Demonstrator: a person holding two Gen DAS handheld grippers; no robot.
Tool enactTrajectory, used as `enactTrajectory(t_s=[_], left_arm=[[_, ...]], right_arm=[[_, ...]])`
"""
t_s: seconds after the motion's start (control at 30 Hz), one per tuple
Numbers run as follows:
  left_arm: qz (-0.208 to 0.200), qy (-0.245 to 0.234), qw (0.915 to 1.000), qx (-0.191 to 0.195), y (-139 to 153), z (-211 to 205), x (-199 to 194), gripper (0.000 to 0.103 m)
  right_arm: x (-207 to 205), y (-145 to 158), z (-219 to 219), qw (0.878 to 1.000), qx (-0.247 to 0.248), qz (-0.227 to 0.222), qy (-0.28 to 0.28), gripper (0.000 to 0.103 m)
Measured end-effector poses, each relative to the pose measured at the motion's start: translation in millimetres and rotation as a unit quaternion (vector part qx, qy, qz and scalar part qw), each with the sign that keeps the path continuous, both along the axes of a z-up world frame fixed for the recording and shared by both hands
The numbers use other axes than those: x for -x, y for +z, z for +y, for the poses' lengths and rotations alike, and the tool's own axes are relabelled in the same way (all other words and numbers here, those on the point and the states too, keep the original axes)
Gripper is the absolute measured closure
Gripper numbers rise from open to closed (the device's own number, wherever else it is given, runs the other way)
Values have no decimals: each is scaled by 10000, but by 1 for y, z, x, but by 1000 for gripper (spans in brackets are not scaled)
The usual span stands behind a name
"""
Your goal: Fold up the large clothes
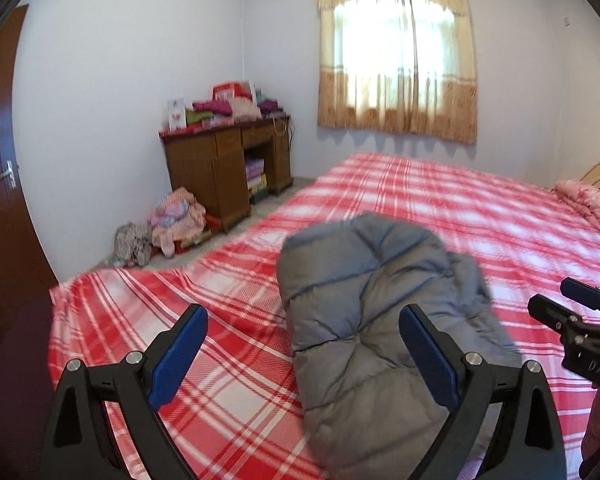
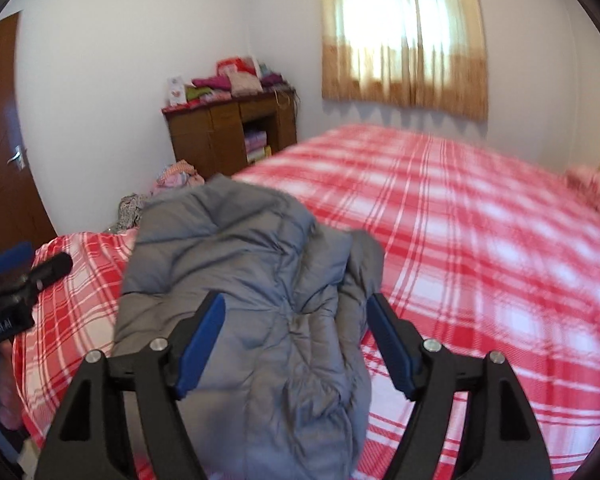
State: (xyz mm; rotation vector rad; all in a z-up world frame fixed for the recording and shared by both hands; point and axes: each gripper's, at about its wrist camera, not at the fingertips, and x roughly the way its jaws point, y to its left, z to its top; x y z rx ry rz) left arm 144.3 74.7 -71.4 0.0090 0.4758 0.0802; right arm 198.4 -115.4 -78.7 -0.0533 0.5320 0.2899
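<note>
jacket [image 2: 260,300]: near end cut off by the bottom edge in both views.
bed [image 2: 480,240]: checks smeared by blur in the right wrist view; right side cut off.
pillow [image 1: 592,204]: partly cut off at the right edge.
right gripper [image 1: 572,312]: only its tip shows in the left wrist view.
table [image 1: 224,152]: things on top too small to tell.
</note>
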Motion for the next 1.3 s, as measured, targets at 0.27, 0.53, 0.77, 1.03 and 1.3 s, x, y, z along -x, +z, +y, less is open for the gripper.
enactTrajectory(t_s=[0.27,0.53,0.77,1.03,1.3], left_arm=[[-601,-23,9982,33,41,0,51,6],[-511,-86,9986,58,39,-3,47,6],[-502,0,9987,103,37,3,45,6],[-484,6,9988,107,37,4,45,6],[-472,14,9988,103,36,4,44,6]], right_arm=[[52,44,-6,9974,-180,-695,-109,20],[52,48,1,9967,-167,-795,-70,19],[52,45,0,9968,-162,-779,-43,19],[52,43,2,9967,-175,-795,-24,16],[52,39,0,9966,-202,-792,22,16]])
